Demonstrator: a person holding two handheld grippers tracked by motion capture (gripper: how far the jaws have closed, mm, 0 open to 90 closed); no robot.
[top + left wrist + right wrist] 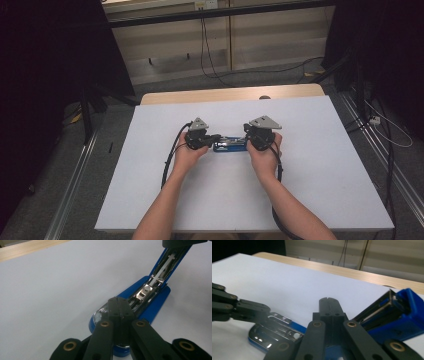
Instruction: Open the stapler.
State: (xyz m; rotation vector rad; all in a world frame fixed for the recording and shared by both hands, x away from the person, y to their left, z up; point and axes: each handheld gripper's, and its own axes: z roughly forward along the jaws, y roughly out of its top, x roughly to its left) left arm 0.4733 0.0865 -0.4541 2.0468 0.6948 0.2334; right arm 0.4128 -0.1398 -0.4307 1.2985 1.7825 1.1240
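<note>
A blue stapler (230,145) lies in the middle of the white table top (310,170), hinged open. Its blue lid (172,260) slants up off the base, and the metal staple channel (145,291) is laid bare. My left gripper (118,305) is shut, jaws together with nothing between them, its tip resting on the front end of the stapler's base (155,307). My right gripper (329,305) is also shut and holds nothing; its tip sits just beside and below the raised blue lid (398,315). From the right gripper view, the left gripper (239,308) lies over the shiny base (272,333).
A bare wooden strip (225,94) runs along the table's far edge, with a small round thing (264,97) on it. Cables (210,55) trail over the floor beyond. Metal rails (380,165) flank the table. Dark curtains stand at both sides.
</note>
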